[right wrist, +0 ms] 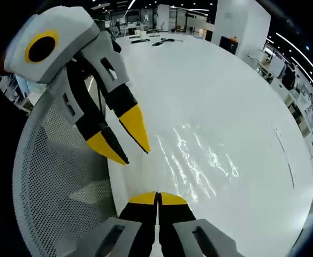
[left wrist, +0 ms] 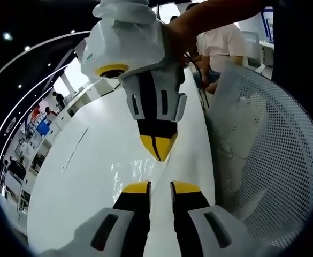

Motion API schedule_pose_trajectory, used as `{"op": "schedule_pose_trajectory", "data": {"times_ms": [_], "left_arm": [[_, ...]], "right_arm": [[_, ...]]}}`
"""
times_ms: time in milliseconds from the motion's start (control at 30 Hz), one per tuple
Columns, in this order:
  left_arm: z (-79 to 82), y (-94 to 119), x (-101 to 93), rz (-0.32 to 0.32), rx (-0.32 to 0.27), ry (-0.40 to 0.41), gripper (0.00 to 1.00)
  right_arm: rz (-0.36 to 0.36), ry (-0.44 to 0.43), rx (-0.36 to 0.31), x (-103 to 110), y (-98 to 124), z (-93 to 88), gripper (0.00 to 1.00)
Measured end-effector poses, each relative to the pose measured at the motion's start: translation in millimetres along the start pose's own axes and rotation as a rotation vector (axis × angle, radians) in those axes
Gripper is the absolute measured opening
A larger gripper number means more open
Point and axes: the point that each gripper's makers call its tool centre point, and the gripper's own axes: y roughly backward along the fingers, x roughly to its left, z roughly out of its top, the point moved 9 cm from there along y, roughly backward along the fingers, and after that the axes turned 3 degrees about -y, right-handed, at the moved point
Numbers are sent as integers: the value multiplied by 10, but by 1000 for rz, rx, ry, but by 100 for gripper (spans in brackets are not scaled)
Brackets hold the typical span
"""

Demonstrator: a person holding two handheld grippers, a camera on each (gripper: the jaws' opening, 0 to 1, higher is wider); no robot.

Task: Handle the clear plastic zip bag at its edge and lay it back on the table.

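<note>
Since it is thin clear film, the bag (right wrist: 199,160) is judged light, limp and slippery, marked out on the table (right wrist: 220,80) chiefly by glints off its wrinkles. It is spread flat beside the mesh basket (left wrist: 274,155). An edge should be pinched, as a flat face gives nothing to hold. The right gripper (right wrist: 157,197) is seen clenched at the near edge; whether film is caught cannot be told. The left gripper (left wrist: 160,186) is parted, nothing held.

No legible text, seemingly.
</note>
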Motion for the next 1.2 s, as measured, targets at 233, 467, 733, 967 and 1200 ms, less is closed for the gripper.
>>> {"op": "schedule_pose_trajectory", "data": {"times_ms": [233,467,733,967,1200], "left_arm": [[19,-10,4,-6,29,-39,12],[0,-19,59,12,43,-42,10],[22,-13,97,26,25,-31,1],[30,-18,151,36,28,-37,0],[61,-18,231,50,25,-41,1]], "right_arm": [[-37,33,-62,-63,64,100,0],[-110,63,-158,-123,231,223,0],[-154,77,-197,-168,323,269,0],[-209,81,-248,-279,437,298,0],[-244,59,-289,-336,616,414,0]]}}
